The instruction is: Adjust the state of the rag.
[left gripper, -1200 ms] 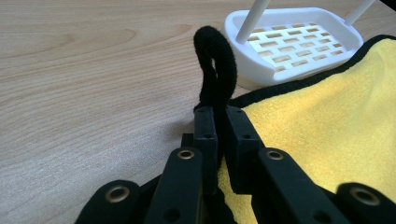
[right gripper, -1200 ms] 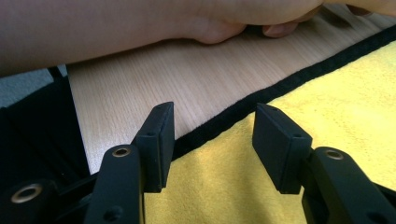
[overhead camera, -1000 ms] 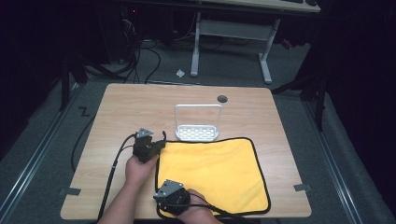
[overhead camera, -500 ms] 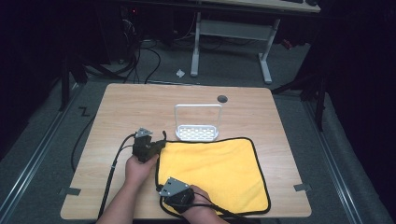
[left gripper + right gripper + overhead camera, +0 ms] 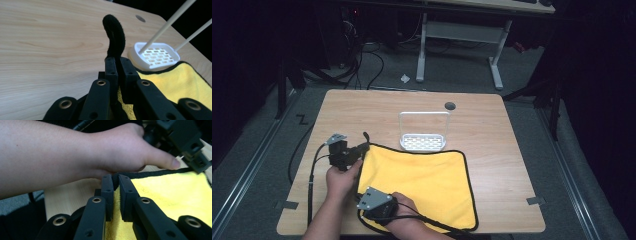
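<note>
High view: yellow microfiber cloth point(image 5: 422, 182) with black piping lies flat on the wooden table point(image 5: 492, 150), its near edge by the person. Left gripper point(image 5: 358, 150) sits at the cloth's far-left corner, right gripper point(image 5: 371, 212) at the near-left corner. So both hold the same left edge, one end each, and that edge runs away from the person. The rest of the cloth spreads out to the right. A white soap dish point(image 5: 423, 141) with a wire handle stands just beyond the far hem, touching or nearly so.

Left gripper view: jaws clenched on the black-trimmed corner; the hem point(image 5: 114, 32) curls up above the pads. Yellow cloth trails off to the lower right, soap dish point(image 5: 157, 57) just past it.

Right gripper view: jaws pinched on the black hem, with a sliver of gap left between the pads and yellow cloth point(image 5: 172, 195) fanning right. The left hand point(image 5: 117, 152) and its gripper are straight ahead along the same edge, close by.

Judgement: the left edge looks about to be carried across to the right for a fold. Both grippers hold it, neither nearer. Watch the soap dish when the far corner swings.
</note>
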Tool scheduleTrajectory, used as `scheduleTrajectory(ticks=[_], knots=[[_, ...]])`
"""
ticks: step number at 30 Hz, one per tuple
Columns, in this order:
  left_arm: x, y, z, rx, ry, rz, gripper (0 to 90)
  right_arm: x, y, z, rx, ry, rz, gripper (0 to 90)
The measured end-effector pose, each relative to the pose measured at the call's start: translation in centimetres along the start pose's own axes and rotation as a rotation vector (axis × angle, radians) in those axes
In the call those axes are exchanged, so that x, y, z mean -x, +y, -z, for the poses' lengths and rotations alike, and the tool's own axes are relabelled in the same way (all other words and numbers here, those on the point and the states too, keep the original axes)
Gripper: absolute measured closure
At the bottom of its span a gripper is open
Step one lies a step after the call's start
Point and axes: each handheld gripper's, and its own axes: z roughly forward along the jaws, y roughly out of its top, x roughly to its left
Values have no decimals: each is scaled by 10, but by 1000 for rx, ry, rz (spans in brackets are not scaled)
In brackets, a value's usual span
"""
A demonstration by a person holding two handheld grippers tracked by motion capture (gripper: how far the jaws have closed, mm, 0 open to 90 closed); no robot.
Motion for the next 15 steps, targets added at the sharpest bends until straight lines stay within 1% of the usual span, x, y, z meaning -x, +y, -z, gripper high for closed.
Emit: scheduleTrajectory(ticks=[1,2,6,7,8,11,13,15], knots=[[0,0,0,0,0,0,856,-3,5,-4,7,8,10,841],[-4,2,7,4,11,-1,856,-3,5,-4,7,8,10,841],[-21,8,36,22,52,0,858,-15,25,-16,41,41,37,841],[-28,9,47,36,67,12,858,-19,33,-21,51,52,55,840],[-28,9,47,36,67,12,858,-19,33,-21,51,52,55,840],[-33,10,56,55,77,31,863,-22,40,-26,56,65,67,840],[-32,10,55,59,77,30,863,-22,41,-26,56,63,68,841],[-27,11,52,65,66,26,863,-20,39,-22,60,54,62,840]])
